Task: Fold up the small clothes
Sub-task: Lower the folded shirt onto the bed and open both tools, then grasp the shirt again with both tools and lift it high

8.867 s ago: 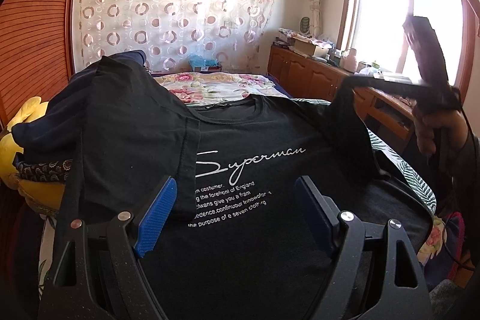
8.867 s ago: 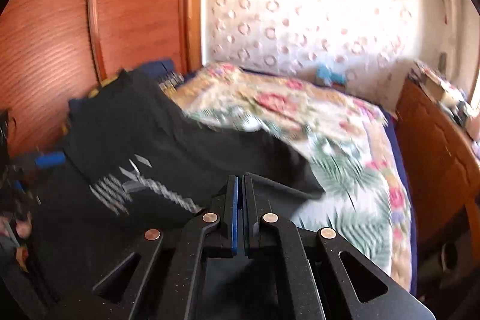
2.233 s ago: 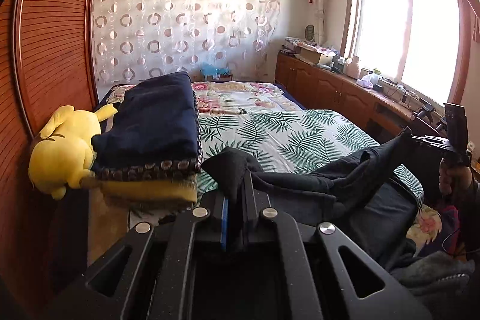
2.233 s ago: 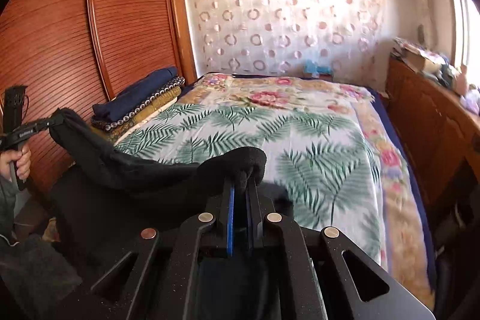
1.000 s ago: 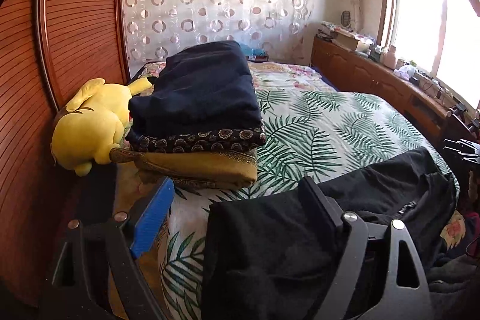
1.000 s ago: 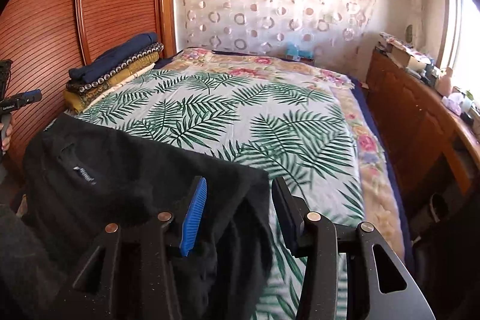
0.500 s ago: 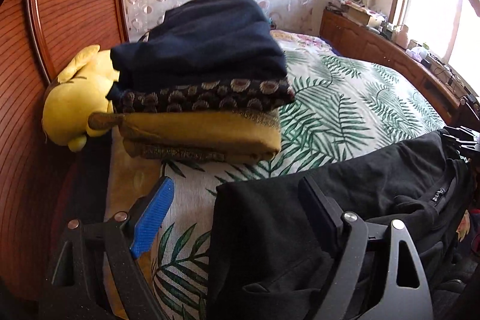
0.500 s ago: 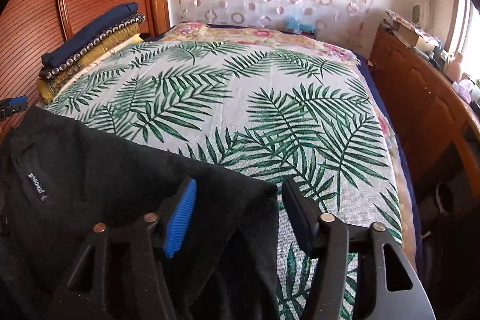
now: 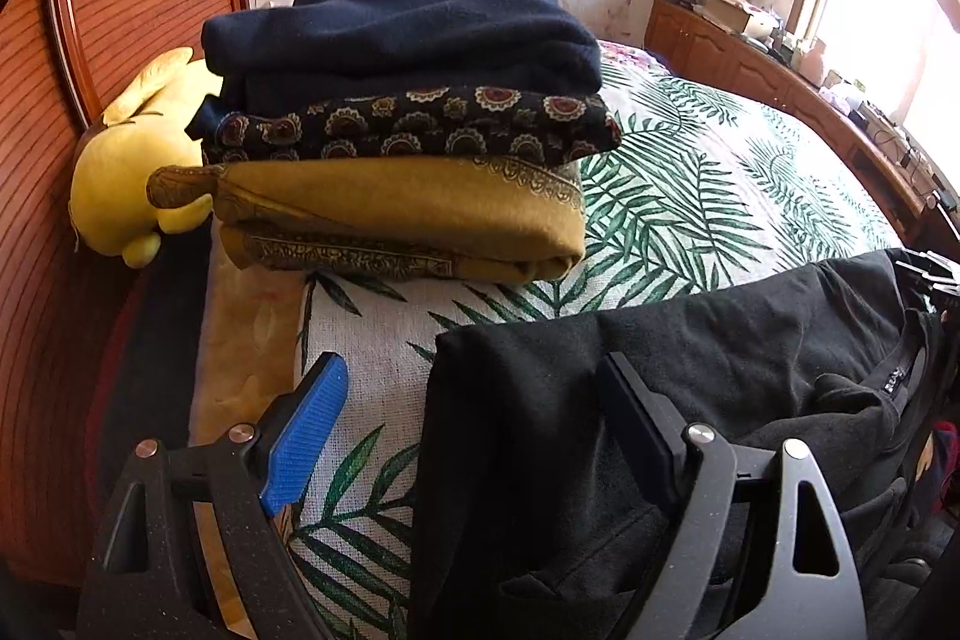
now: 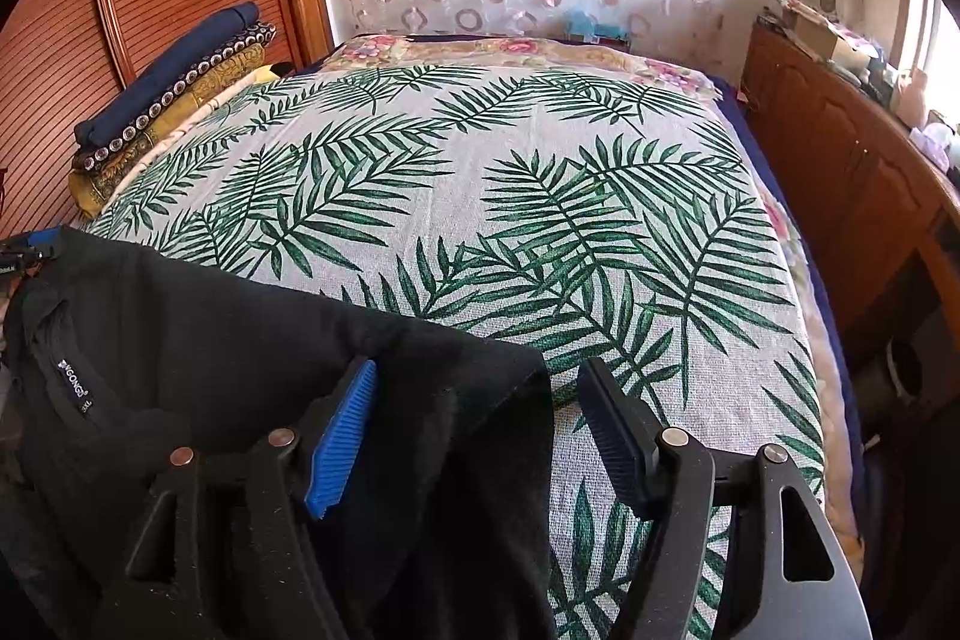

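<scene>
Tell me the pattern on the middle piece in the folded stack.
Round medallion motifs on black, on the middle folded cloth; clearest in the left wrist view.

T-shirt (image 10: 210, 340) on bed (image 10: 540, 196); folded stack (image 9: 402, 112) behind.

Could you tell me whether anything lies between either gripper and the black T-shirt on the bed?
Nothing visible does. The black T-shirt lies directly under both open grippers: one corner sits between the jaws of the left gripper, the other between those of the right gripper, whose jaws have just been opening. The folded stack sits apart.
</scene>
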Motion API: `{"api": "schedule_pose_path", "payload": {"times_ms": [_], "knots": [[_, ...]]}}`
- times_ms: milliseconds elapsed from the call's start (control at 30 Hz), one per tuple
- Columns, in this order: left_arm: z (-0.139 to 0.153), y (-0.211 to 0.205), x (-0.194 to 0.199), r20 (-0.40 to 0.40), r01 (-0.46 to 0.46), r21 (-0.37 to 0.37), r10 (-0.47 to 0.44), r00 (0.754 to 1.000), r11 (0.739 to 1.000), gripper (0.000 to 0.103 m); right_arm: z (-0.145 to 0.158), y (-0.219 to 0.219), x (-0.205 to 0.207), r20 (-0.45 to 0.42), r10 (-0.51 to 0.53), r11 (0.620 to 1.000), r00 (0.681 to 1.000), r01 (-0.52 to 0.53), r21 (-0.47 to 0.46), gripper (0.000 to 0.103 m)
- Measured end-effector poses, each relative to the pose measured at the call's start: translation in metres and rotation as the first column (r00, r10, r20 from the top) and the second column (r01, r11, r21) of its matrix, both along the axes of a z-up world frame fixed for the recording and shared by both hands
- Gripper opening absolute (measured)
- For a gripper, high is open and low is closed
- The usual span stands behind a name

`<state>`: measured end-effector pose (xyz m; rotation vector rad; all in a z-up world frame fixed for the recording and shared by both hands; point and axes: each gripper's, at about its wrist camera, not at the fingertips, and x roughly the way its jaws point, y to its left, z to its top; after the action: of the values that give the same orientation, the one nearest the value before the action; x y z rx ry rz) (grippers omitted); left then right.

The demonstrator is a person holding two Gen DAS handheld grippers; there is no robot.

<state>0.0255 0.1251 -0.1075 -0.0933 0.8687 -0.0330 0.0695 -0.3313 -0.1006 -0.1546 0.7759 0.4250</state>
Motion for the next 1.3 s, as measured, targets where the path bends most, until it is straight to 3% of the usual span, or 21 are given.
{"api": "schedule_pose_path", "payload": {"times_ms": [433, 500, 533, 633, 700, 767, 833, 933, 1033, 1133, 1300], "knots": [[-0.001, -0.001, 0.002, -0.001, 0.004, 0.021, -0.004, 1.0, 1.0, 0.085, -0.003, 0.003, 0.002, -0.002, 0.006, 1.0, 1.0, -0.006, -0.001, 0.074], [0.0, -0.003, 0.002, 0.002, 0.019, 0.02, -0.019, 1.0, 1.0, 0.079, -0.003, 0.004, 0.002, -0.004, 0.009, 1.0, 1.0, -0.009, -0.003, 0.074], [0.001, -0.004, 0.001, 0.005, 0.035, 0.017, -0.035, 0.999, 0.999, 0.069, -0.003, 0.006, 0.001, -0.004, 0.018, 1.0, 1.0, -0.018, -0.008, 0.074], [0.004, -0.01, 0.0, 0.006, 0.092, -0.002, -0.092, 0.996, 0.996, 0.042, -0.002, 0.014, -0.004, -0.001, 0.068, 0.998, 0.998, -0.068, -0.016, 0.052], [0.005, -0.015, -0.001, -0.002, 0.122, -0.006, -0.122, 0.993, 0.992, 0.032, -0.001, 0.02, -0.009, -0.009, 0.108, 0.994, 0.994, -0.108, -0.012, 0.023], [0.006, -0.016, -0.003, -0.006, 0.141, -0.027, -0.141, 0.99, 0.99, 0.019, -0.001, 0.024, -0.014, -0.018, 0.127, 0.992, 0.992, -0.127, -0.018, 0.014], [0.01, -0.018, -0.006, 0.003, 0.148, -0.03, -0.148, 0.989, 0.989, 0.016, 0.003, 0.024, -0.021, -0.017, 0.146, 0.989, 0.989, -0.146, 0.002, 0.011], [0.034, -0.023, -0.026, 0.091, 0.163, -0.082, -0.155, 0.984, 0.983, 0.015, 0.021, 0.014, -0.042, 0.033, 0.154, 0.985, 0.988, -0.156, 0.074, 0.01], [0.069, -0.031, -0.052, 0.197, 0.187, -0.077, -0.169, 0.966, 0.979, 0.015, 0.046, -0.004, -0.068, 0.104, 0.134, 0.977, 0.985, -0.149, 0.154, 0.01], [0.107, -0.041, -0.071, 0.298, 0.237, -0.056, -0.211, 0.931, 0.97, 0.015, 0.08, -0.022, -0.1, 0.189, 0.118, 0.966, 0.975, -0.156, 0.205, 0.01], [0.174, -0.052, -0.084, 0.441, 0.341, -0.068, -0.279, 0.853, 0.938, 0.014, 0.13, -0.045, -0.139, 0.274, 0.113, 0.959, 0.955, -0.177, 0.222, 0.008]]}}
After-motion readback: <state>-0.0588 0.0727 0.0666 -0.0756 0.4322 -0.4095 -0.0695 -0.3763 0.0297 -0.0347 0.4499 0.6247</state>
